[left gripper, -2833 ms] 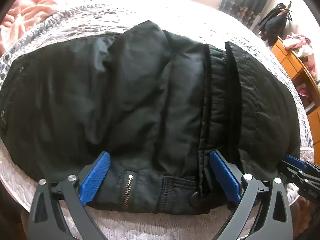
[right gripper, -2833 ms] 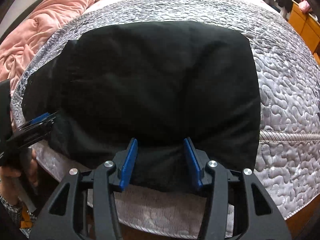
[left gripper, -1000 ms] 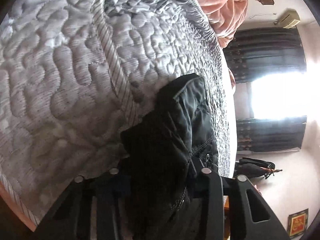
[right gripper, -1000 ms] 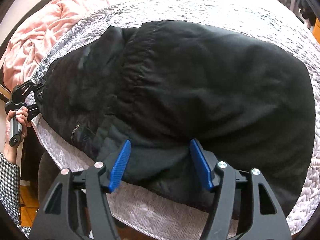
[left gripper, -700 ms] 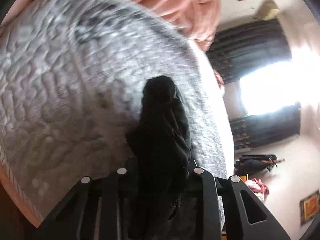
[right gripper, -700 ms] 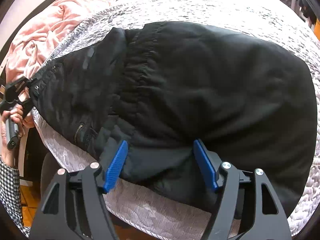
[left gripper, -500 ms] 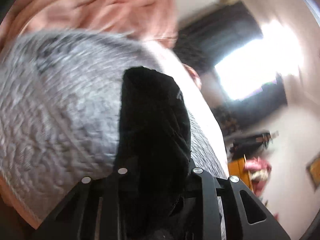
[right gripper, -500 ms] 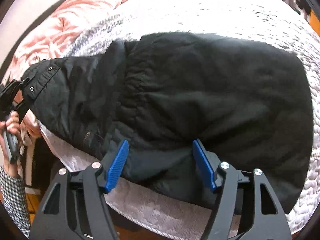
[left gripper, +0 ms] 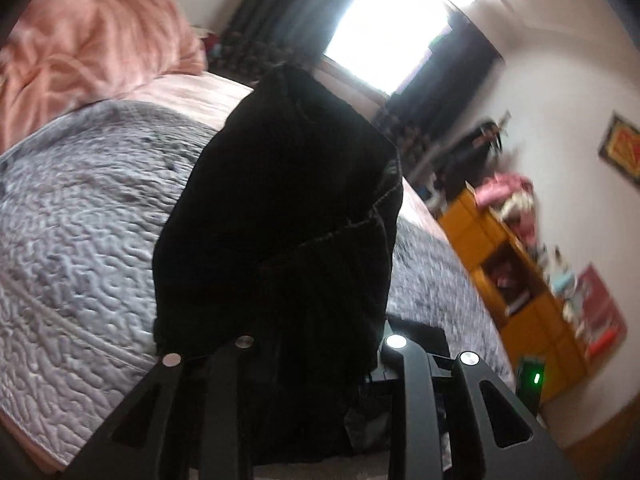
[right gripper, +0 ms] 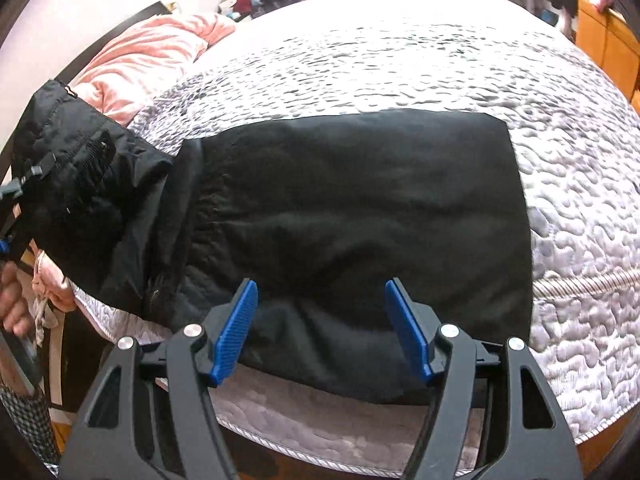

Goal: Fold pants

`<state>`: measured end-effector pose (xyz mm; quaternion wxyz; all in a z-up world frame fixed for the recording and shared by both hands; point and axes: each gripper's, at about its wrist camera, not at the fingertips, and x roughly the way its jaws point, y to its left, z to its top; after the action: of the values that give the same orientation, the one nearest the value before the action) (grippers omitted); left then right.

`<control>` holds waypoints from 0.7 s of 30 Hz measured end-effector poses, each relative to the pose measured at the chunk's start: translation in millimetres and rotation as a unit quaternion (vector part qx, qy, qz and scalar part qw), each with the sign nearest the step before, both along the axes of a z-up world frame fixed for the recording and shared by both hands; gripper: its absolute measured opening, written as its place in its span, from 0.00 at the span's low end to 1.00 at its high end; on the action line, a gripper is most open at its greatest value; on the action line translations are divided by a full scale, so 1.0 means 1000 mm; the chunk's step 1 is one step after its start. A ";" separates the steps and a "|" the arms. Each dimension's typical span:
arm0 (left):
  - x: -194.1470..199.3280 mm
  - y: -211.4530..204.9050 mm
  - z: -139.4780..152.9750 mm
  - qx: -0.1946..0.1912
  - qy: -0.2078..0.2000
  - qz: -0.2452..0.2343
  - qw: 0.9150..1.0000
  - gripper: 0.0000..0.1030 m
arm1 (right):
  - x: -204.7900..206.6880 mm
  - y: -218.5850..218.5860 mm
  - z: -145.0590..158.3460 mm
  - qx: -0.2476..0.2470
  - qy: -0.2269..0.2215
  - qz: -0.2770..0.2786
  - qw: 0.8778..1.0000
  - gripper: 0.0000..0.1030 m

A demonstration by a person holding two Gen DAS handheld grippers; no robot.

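One pair of black pants (right gripper: 360,208), matte smooth woven cloth, mostly flat on the bed (right gripper: 580,200) as a rough rectangle with soft creases, ahead of and partly between the right tongs (right gripper: 320,326). Right tongs: two ribbed blue pads (right gripper: 234,328), jaws wide apart, the near hem lies in the gap, pads not pressing it. Waist end of the pants bunches up at far left of the right tongs, lifted off the bed, gathered waistband with stitching and small snaps visible. Left tongs (left gripper: 316,344): jaws narrow, clamped on that bunched waist end (left gripper: 280,220); cloth rises as a dark lump straight ahead of the fingers and covers the pads. A hand (right gripper: 12,300) holds the left tongs at the left edge in the right view, checked sleeve below it. Bed cover is grey quilted, wavy stitched pattern, striped piping along the edge. One pink plush blanket (left gripper: 88,40), crumpled, far left behind the left tongs. One orange wooden cabinet (left gripper: 520,280) to the right, blurred clutter on top.
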<state>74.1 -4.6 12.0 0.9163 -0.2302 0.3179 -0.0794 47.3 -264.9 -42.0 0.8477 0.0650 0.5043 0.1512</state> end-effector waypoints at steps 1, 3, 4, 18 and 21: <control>0.002 -0.011 -0.001 0.010 0.003 -0.011 1.000 0.27 | 0.000 -0.003 -0.001 0.001 0.000 -0.003 1.000 0.64; 0.005 -0.031 -0.006 0.023 0.012 -0.030 0.999 0.27 | -0.001 -0.008 -0.001 0.002 -0.001 -0.004 1.000 0.64; 0.007 -0.039 -0.009 0.028 0.017 -0.036 0.999 0.27 | -0.002 -0.010 0.000 0.001 -0.001 -0.004 1.000 0.64; 0.036 -0.135 -0.077 0.124 0.099 -0.107 0.982 0.50 | -0.006 -0.025 -0.018 -0.018 0.013 -0.015 1.000 0.64; 0.035 -0.142 -0.086 0.109 0.110 -0.129 0.980 0.69 | -0.005 -0.027 -0.023 -0.013 0.015 -0.018 1.000 0.64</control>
<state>108.7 -146.4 -74.3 0.8773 -0.0938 0.4508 -0.1358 42.4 -292.2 -65.3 0.8432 0.0657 0.5179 0.1280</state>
